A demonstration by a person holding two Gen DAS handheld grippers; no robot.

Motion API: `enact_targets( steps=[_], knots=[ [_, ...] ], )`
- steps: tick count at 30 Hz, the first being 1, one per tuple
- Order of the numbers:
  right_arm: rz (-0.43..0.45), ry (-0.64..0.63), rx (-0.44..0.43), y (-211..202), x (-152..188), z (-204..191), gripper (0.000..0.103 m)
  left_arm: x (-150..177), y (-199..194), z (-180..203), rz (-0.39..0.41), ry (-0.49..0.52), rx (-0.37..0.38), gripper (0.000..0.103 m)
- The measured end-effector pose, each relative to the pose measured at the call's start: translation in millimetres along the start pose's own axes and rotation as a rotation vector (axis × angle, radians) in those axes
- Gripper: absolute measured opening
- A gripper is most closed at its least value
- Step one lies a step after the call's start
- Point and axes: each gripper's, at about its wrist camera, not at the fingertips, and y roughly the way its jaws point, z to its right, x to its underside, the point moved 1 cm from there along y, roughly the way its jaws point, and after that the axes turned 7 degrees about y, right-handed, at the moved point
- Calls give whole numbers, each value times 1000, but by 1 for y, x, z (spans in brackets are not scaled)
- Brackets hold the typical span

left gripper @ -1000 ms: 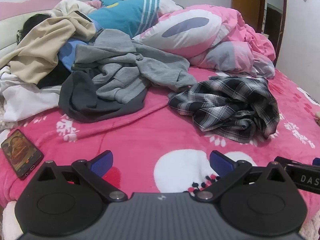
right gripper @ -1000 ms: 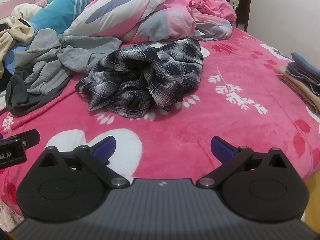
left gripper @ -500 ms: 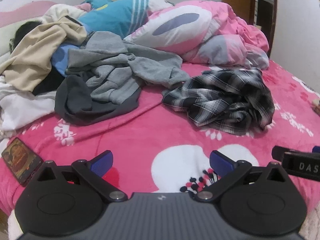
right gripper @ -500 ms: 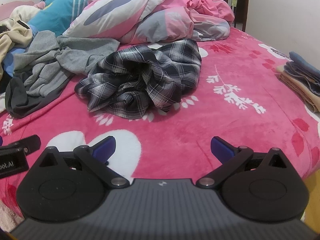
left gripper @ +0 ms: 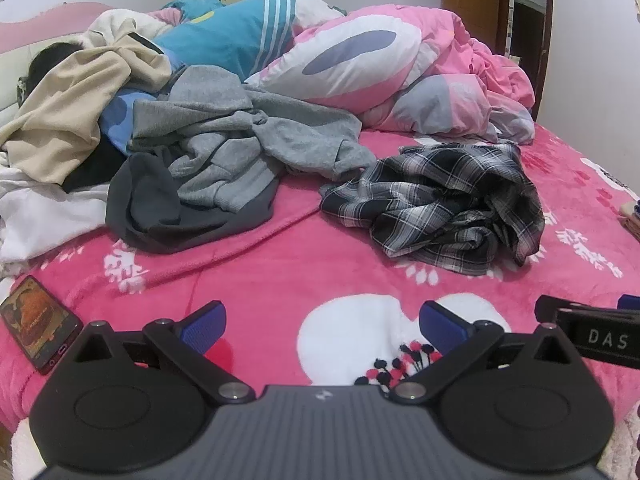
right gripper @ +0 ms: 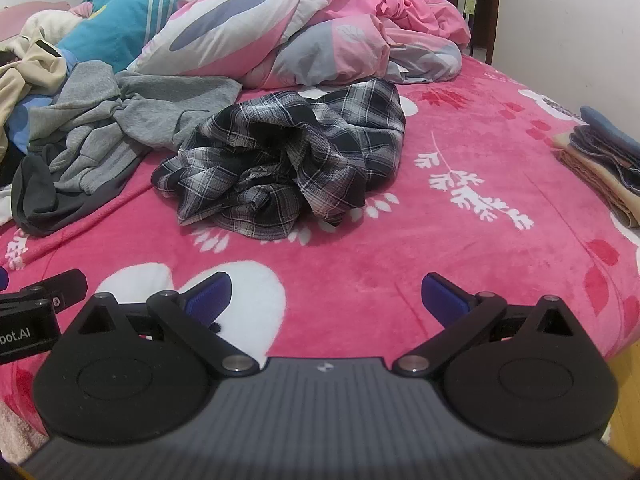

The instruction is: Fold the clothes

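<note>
A crumpled black-and-white plaid shirt [left gripper: 440, 204] [right gripper: 288, 168] lies in a heap on the pink blanket [left gripper: 280, 272] [right gripper: 460, 240], mid-bed. Left of it sprawls a grey sweatshirt [left gripper: 224, 152] [right gripper: 104, 132] over a dark grey garment [left gripper: 160, 216]. My left gripper [left gripper: 322, 326] is open near the bed's front edge, nothing between its blue pads. My right gripper [right gripper: 326, 300] is open too, hovering short of the plaid shirt. Each gripper's side shows at the edge of the other's view.
A phone [left gripper: 38, 320] lies at the blanket's front left. Beige, white and blue clothes [left gripper: 68, 120] pile at the left. A pink quilt [left gripper: 400, 72] and teal pillow [left gripper: 224, 36] fill the back. Folded clothes [right gripper: 604, 160] are stacked at the right edge.
Both grippers have drawn back and lowered slightly, so the clothes sit a little farther off. Both stay open and nothing on the bed has moved.
</note>
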Motion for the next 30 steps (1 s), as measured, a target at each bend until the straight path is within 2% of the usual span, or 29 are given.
enact_targets(
  steps=[30],
  knots=[
    [-4, -21, 26, -2, 0, -12, 102, 6, 5, -17, -22, -73, 24, 103]
  ],
)
